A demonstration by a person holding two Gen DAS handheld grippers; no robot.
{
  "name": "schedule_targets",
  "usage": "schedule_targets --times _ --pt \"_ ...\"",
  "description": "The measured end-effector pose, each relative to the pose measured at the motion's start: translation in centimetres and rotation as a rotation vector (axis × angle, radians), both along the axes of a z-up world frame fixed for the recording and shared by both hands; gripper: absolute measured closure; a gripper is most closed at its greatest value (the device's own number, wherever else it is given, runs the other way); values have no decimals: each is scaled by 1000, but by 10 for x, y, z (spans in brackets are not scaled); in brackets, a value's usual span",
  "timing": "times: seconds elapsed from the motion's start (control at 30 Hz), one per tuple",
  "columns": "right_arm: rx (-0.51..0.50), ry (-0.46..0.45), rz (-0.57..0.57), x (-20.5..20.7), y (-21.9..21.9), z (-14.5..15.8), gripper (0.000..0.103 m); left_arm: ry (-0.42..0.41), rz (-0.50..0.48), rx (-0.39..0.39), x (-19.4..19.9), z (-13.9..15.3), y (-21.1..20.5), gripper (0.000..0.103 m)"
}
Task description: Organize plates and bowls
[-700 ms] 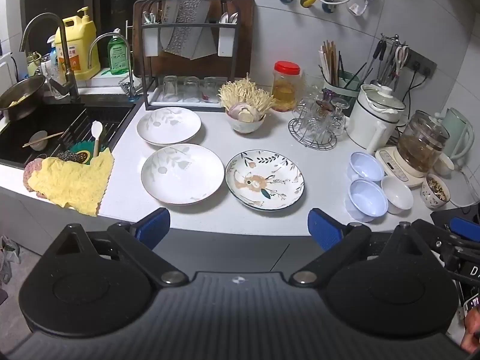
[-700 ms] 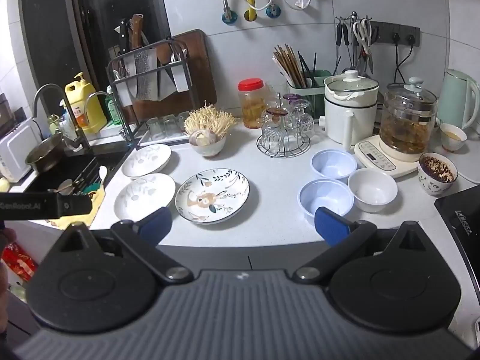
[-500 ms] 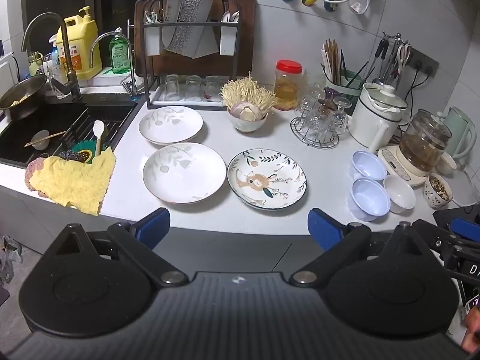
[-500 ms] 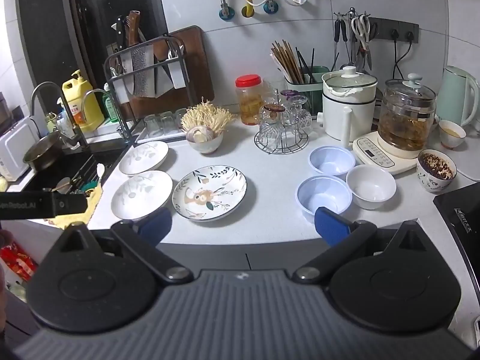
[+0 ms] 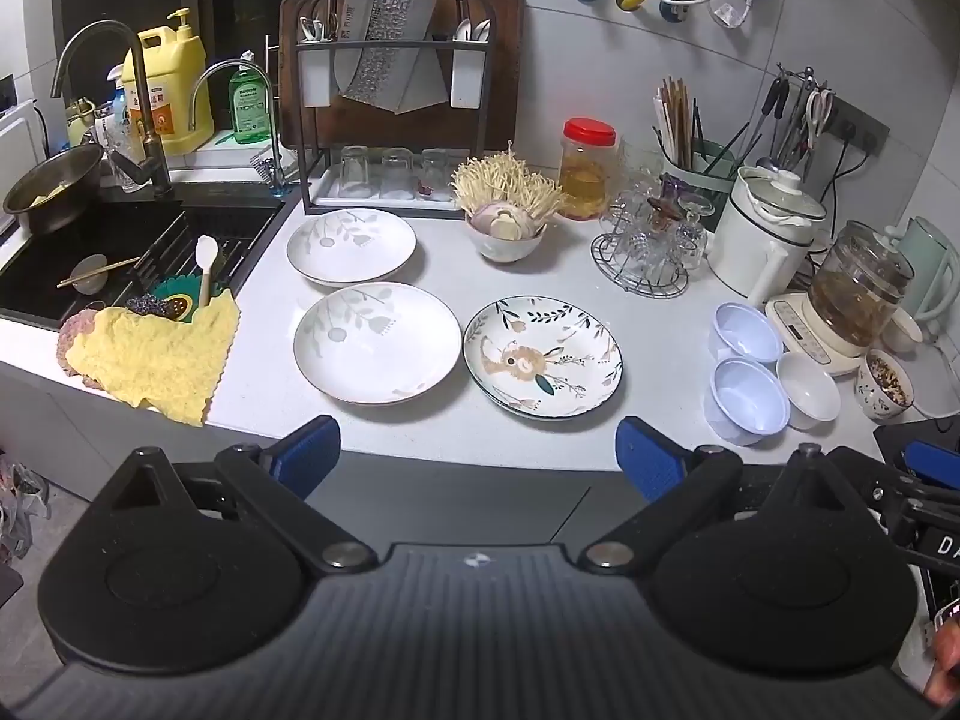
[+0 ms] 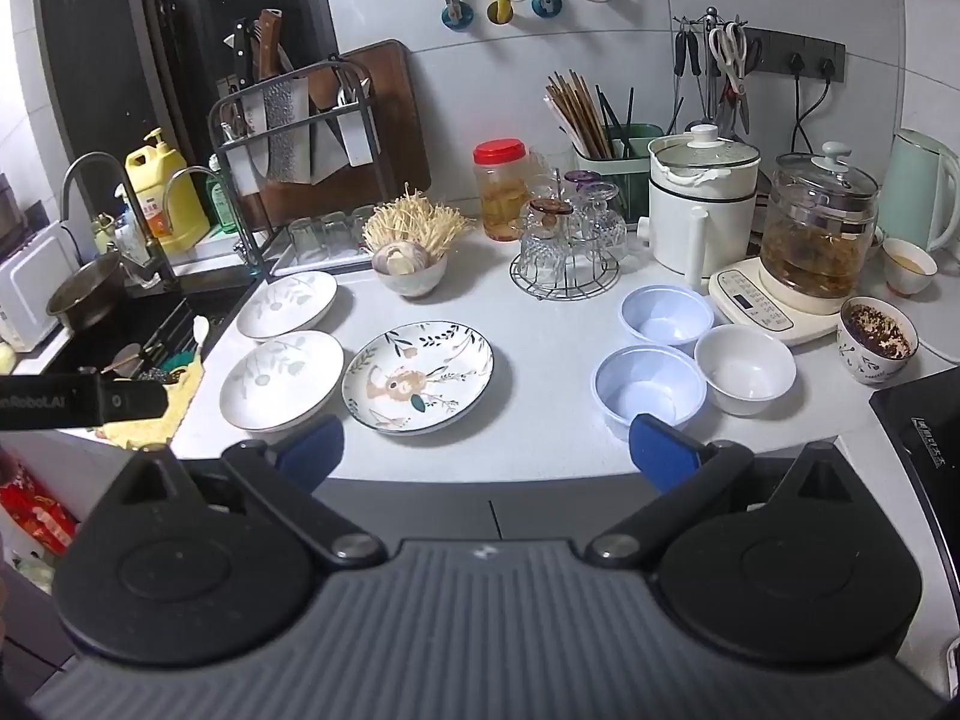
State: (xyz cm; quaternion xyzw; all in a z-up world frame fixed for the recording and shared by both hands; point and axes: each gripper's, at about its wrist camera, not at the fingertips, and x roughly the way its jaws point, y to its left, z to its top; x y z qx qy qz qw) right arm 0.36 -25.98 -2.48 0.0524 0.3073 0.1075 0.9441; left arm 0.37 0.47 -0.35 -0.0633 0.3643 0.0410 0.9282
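Observation:
Three plates lie on the white counter: a far white plate (image 5: 351,246), a near white plate (image 5: 377,343) and a deer-patterned plate (image 5: 543,357). To their right stand two pale blue bowls (image 5: 749,399) (image 5: 746,333) and a white bowl (image 5: 807,394). The same plates (image 6: 281,381) (image 6: 418,375) and bowls (image 6: 651,390) (image 6: 746,367) show in the right wrist view. My left gripper (image 5: 477,459) is open and empty, in front of the counter edge. My right gripper (image 6: 486,450) is open and empty, also short of the counter.
A sink (image 5: 120,252) with a yellow cloth (image 5: 153,360) lies at the left. A knife rack (image 5: 399,96), a bowl of mushrooms (image 5: 507,228), a jar (image 5: 585,171), a glass rack (image 5: 651,246) and kettles (image 5: 768,234) line the back. A black cooktop (image 6: 924,438) is at the right.
Both grippers have moved slightly closer to the counter, so the plates and bowls sit a little nearer. Nothing on the counter has moved.

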Motion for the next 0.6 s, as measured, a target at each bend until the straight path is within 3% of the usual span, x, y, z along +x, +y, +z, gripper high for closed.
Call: schedule_targets --times 0.3,0.47,0.6 --pt "5 4 1 -1 -3 -3 0 -3 11 22 5 1 0 3" --pt "-11 -8 8 1 -3 -2 0 6 19 -2 4 -4 2 3" --pt "-26 -19 2 5 -6 -2 0 -6 -5 48 1 -6 -4 3"
